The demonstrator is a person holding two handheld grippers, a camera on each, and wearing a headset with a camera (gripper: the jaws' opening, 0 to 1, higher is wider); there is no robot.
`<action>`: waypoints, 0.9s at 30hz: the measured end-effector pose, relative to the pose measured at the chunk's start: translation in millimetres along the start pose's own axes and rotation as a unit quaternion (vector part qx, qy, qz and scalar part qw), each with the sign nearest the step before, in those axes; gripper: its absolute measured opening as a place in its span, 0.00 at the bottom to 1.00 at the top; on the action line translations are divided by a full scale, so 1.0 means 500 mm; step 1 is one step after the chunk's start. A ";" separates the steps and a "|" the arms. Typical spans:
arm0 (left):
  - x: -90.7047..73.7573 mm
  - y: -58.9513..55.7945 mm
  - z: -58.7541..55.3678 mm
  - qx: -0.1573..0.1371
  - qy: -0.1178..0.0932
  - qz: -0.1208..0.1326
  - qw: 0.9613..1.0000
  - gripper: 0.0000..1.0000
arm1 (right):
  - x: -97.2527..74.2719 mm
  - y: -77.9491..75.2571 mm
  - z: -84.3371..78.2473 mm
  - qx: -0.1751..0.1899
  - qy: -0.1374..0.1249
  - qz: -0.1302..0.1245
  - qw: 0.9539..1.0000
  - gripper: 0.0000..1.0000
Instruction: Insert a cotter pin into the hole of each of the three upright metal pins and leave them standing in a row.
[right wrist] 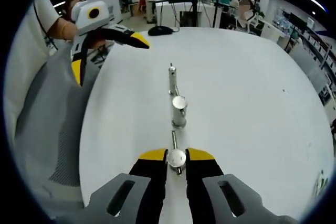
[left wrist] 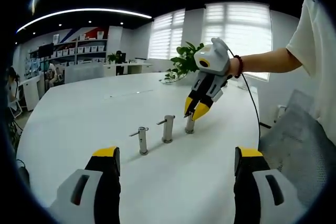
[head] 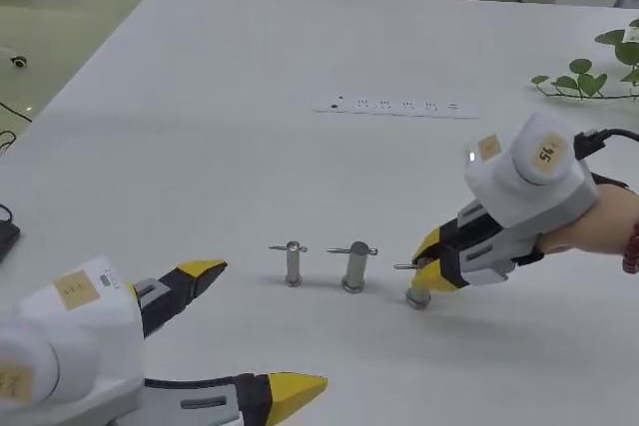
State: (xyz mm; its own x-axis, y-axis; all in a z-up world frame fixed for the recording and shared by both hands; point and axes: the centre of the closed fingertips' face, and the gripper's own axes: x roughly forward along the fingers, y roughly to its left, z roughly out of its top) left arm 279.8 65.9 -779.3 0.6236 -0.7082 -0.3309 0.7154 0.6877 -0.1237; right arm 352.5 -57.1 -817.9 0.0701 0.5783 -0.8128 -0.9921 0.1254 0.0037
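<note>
Three upright metal pins stand in a row on the white table [head: 200, 127]. The left pin [head: 293, 264] and the middle pin [head: 354, 268] each carry a cotter pin through the top. My right gripper [head: 431, 262] is shut around the top of the third pin [head: 418, 296]; a cotter pin [head: 403, 266] pokes out of it to the left. In the right gripper view the third pin's round head [right wrist: 177, 158] sits tight between the yellow fingertips [right wrist: 153, 156]. My left gripper [head: 250, 326] hangs open at the near left, apart from the row and holding nothing.
A white power strip [head: 399, 106] lies beyond the pins. A potted plant [head: 599, 72] sits at the far right edge. A grey chair [left wrist: 304, 150] stands beside the table on the person's side.
</note>
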 end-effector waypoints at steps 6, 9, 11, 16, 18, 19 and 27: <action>0.003 0.000 0.002 0.002 0.001 0.000 1.000 0.91 | -0.001 -0.013 0.008 -0.001 -0.005 0.002 1.000 0.14; 0.005 -0.001 0.004 0.002 0.001 0.000 1.000 0.91 | 0.001 -0.017 0.008 -0.002 -0.005 0.003 1.000 0.14; 0.005 -0.001 0.005 0.003 0.000 0.000 1.000 0.91 | 0.003 -0.019 0.006 -0.001 -0.003 0.004 1.000 0.14; 0.006 0.001 0.006 0.004 0.001 0.001 1.000 0.91 | 0.003 -0.022 0.006 0.002 -0.008 0.010 1.000 0.14; 0.006 0.002 0.006 0.004 0.002 0.002 1.000 0.91 | 0.002 -0.026 0.006 0.002 -0.011 0.011 1.000 0.14; 0.006 0.003 0.005 0.004 0.003 0.002 1.000 0.91 | 0.002 -0.027 0.006 0.000 -0.012 0.012 1.000 0.14; 0.006 0.005 0.000 0.007 0.011 0.000 1.000 0.90 | 0.004 -0.028 0.007 -0.004 -0.023 0.031 0.999 0.14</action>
State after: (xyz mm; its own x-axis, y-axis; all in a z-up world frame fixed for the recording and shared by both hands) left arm 283.3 65.3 -780.8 0.6173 -0.7038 -0.3515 0.7189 0.6861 -0.1112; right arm 367.0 -54.9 -817.6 0.0122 0.6216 -0.7832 -0.9955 0.0810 0.0488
